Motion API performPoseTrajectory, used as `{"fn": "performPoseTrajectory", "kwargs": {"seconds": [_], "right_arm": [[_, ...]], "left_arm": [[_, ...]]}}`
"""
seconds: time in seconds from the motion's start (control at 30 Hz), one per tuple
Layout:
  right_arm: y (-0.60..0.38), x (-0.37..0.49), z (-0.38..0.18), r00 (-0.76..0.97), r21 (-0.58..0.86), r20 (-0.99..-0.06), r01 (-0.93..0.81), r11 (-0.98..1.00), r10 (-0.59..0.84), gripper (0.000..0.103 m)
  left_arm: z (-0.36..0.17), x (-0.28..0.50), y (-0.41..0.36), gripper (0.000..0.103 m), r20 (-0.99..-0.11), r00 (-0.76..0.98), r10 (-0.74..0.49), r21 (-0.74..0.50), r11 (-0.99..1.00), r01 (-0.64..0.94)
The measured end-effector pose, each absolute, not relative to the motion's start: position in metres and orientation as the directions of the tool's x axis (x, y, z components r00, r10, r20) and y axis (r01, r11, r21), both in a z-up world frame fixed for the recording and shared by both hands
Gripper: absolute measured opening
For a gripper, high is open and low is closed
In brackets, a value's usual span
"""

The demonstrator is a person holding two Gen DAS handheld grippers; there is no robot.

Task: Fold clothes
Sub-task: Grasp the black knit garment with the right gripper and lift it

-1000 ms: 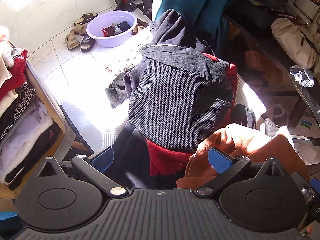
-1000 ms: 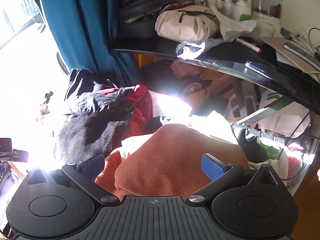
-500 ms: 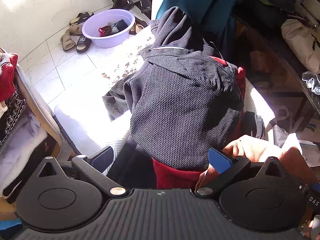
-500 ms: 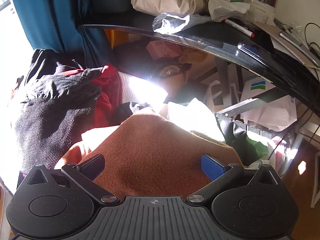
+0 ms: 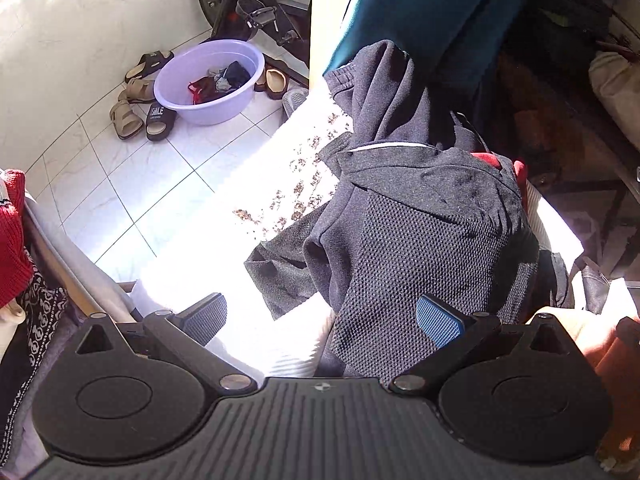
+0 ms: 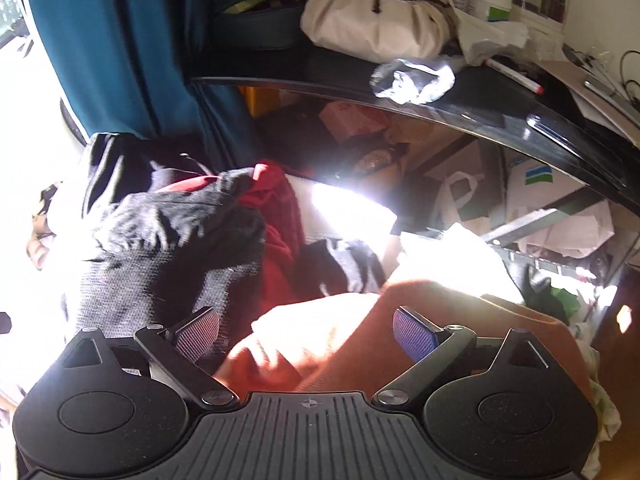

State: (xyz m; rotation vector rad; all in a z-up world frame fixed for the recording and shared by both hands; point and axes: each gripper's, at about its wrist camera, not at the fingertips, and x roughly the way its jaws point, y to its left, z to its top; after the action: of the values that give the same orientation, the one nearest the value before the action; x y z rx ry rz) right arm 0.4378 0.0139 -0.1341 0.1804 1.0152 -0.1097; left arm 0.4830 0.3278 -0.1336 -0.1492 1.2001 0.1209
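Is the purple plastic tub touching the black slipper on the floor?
Touching: in the left wrist view the purple plastic tub overlaps the black slipper with no floor between.

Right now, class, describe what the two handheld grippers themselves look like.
Both match. The left gripper and right gripper have black ribbed bodies, two round black discs, silver pivot pins, a small crosshair mark and angled black fingers with textured blue pads. No cables or sleeves show.

I'm seeing the dark clothes heap (image 5: 432, 232) blocking ahead; sunlit bed (image 5: 224, 248) lying free leftward; desk (image 6: 500, 116) edge overhanging on the right.
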Motion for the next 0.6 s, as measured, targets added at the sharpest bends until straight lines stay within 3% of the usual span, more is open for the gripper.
{"fn": "performPoseTrajectory", "kwargs": {"seconds": [0.17,0.37,0.6], "right_arm": [[0.073,0.474,-0.144,0.54,0.131,-0.837,0.042,0.99,0.088,0.074],[0.155,0.522,-0.181,0.527,0.067,-0.841,-0.13,0.989,0.126,0.065],[0.173,0.541,-0.203,0.505,0.108,-0.848,-0.129,0.986,0.159,0.051]], "left_arm": [[-0.14,0.484,0.36,0.103,-0.937,0.348,0.023,-0.046,0.981,-0.189],[-0.149,0.477,0.4,0.103,-0.942,0.332,0.058,-0.024,0.971,-0.238],[-0.159,0.473,0.429,0.103,-0.949,0.305,0.083,-0.013,0.953,-0.302]]}}
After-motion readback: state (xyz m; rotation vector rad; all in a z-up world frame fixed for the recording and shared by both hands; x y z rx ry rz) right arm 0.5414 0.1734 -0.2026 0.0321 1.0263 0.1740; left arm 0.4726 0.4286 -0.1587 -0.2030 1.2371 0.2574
